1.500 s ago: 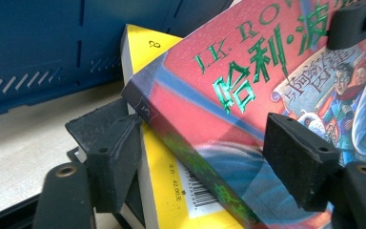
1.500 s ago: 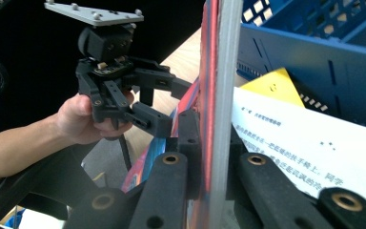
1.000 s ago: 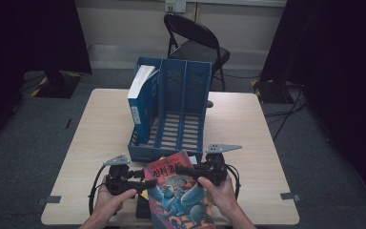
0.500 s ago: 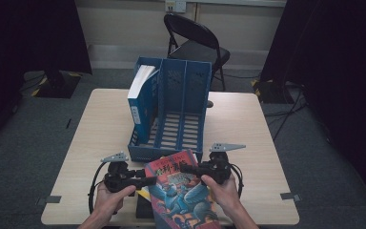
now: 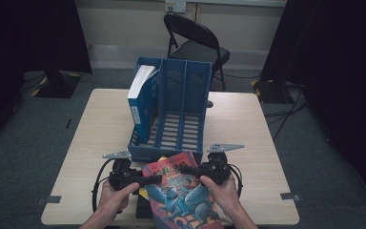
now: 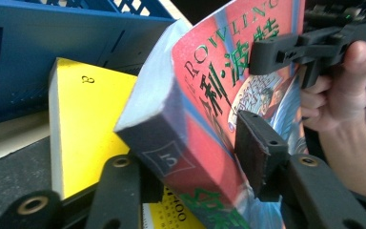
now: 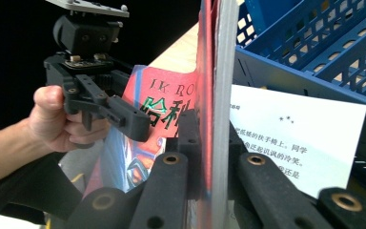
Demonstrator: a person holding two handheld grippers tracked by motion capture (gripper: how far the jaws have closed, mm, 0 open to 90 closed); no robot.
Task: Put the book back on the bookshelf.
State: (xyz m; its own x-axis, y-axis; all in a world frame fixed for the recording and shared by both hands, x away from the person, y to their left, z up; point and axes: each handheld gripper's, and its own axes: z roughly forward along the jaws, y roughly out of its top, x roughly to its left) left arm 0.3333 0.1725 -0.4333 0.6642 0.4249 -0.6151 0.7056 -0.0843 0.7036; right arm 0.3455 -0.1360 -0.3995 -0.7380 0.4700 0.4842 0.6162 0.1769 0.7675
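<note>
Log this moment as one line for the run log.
scene: red book lifted before blue file rack | right tool: shut on front cover | left tool: jaws just closing around spine, contact unclear

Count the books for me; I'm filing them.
3: a lifted red-and-blue paperback, a yellow book lying under it, a blue-spined book upright in the blue plastic rack's left slot. A black slab beneath may be another.

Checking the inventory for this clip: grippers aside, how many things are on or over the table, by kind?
Books: 3 (red book, yellow book, blue book)
File rack: 1
Flat black thing: 1
Total: 5
</note>
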